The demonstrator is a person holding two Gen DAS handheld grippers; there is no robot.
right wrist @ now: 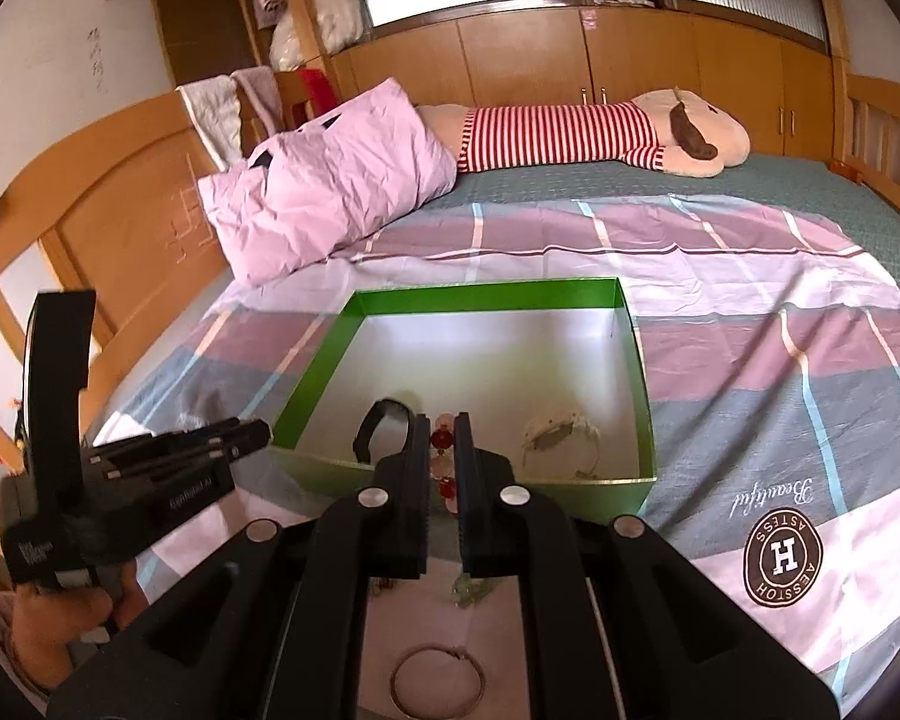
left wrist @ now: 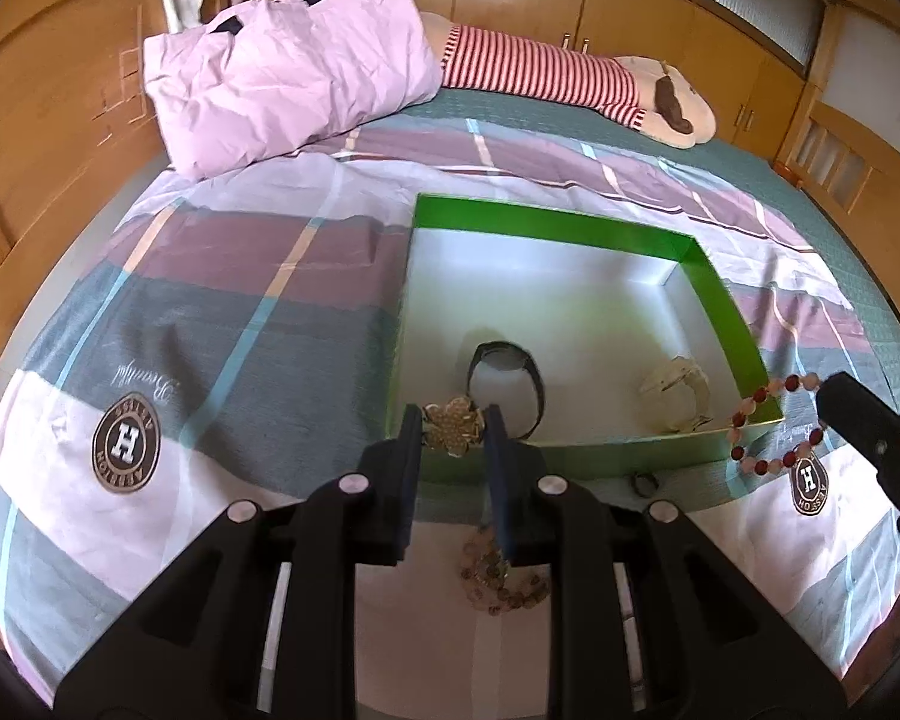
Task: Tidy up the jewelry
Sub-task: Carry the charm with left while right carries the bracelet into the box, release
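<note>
My left gripper (left wrist: 453, 427) is shut on a gold flower-shaped ornament (left wrist: 452, 433), held just above the near wall of the green box (left wrist: 546, 222). My right gripper (right wrist: 443, 450) is shut on a red and pink bead bracelet (right wrist: 442, 461), which hangs as a loop (left wrist: 768, 426) over the box's near right corner. In the box's white bottom lie a black band (left wrist: 507, 384) and a cream-coloured piece (left wrist: 678, 393). The right wrist view shows the left gripper (right wrist: 252, 435) at the box's near left corner, with a hand (right wrist: 60, 606) on its grip.
The box (right wrist: 492, 294) sits on a plaid bedspread. On the cloth in front of it lie a brownish bead bracelet (left wrist: 501, 579), a small dark ring (left wrist: 645, 483), a thin bangle (right wrist: 438, 681) and a greenish piece (right wrist: 471, 591). A pink pillow (left wrist: 288, 66) and striped plush toy (left wrist: 570, 75) lie beyond.
</note>
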